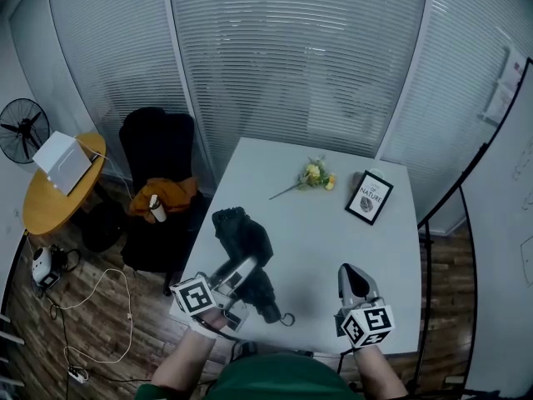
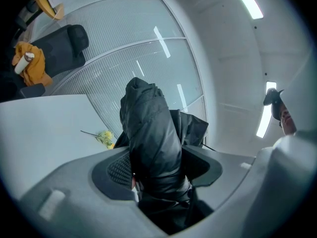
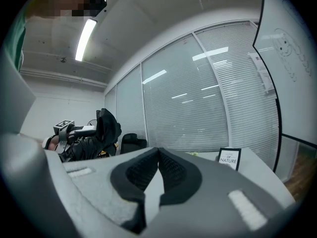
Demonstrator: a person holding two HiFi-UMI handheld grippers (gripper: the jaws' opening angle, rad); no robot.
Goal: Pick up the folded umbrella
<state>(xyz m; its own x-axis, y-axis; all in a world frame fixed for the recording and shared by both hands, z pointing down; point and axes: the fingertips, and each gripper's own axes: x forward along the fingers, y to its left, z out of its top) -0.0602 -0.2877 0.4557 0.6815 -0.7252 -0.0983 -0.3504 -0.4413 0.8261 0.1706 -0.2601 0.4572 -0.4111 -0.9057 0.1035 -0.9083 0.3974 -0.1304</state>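
Note:
The folded black umbrella (image 1: 243, 233) is lifted off the white table (image 1: 316, 248), tilted, with its handle end and wrist loop (image 1: 281, 315) near the front edge. My left gripper (image 1: 241, 271) is shut on its lower body. In the left gripper view the umbrella (image 2: 151, 133) stands up between the pads of the left gripper (image 2: 158, 175), which press on both sides of its fabric. My right gripper (image 1: 354, 280) hovers over the table's front right, shut with nothing in it; its pads meet in the right gripper view (image 3: 158, 168). From there the umbrella (image 3: 106, 128) shows at the left.
A yellow flower (image 1: 315, 175) and a framed print (image 1: 370, 197) lie at the table's far side. Left of the table stand a black chair (image 1: 156, 152) with an orange cloth, a round yellow side table (image 1: 58, 190) and a fan (image 1: 22, 127). Blinds cover the glass walls.

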